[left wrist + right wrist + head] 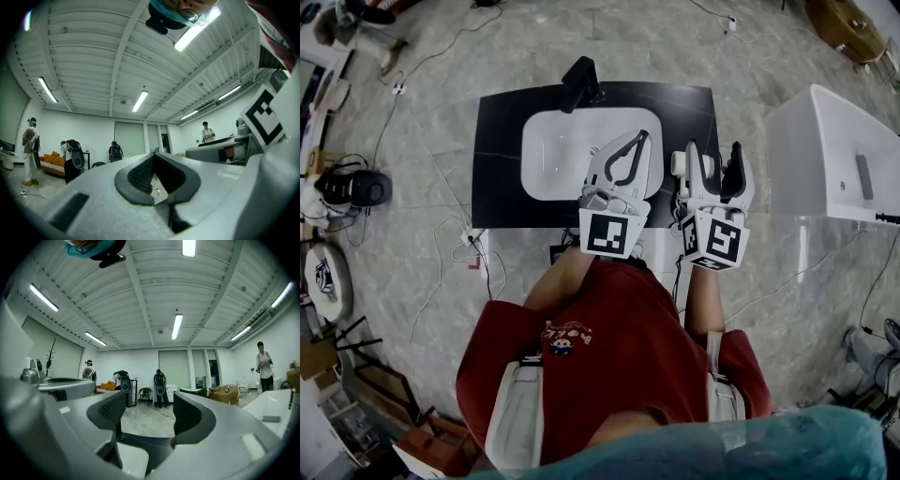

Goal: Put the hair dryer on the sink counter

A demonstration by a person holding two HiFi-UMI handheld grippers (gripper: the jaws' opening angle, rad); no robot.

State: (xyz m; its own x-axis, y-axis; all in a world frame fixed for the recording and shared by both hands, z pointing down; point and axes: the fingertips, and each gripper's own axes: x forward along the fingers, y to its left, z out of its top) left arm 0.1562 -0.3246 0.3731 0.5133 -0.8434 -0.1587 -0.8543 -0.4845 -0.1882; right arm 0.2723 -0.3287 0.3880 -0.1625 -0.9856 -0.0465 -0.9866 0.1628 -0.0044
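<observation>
The black sink counter (497,159) with a white basin (562,150) and a dark faucet (579,82) lies below me in the head view. Both grippers hover above its front edge, pointing away from me. My left gripper (643,138) is over the basin's right part, jaws closed tip to tip with nothing between them; its view shows the pads meeting (154,155). My right gripper (712,150) stands open and empty beside it, and the counter (161,446) shows between its jaws (150,401). A black rounded device with cords (356,187) sits far left; I cannot tell if it is the hair dryer.
A white bathtub (834,159) stands to the right of the counter. Cables and a power strip (473,248) run over the floor at the left, among clutter. Several people (159,387) stand far off across the room.
</observation>
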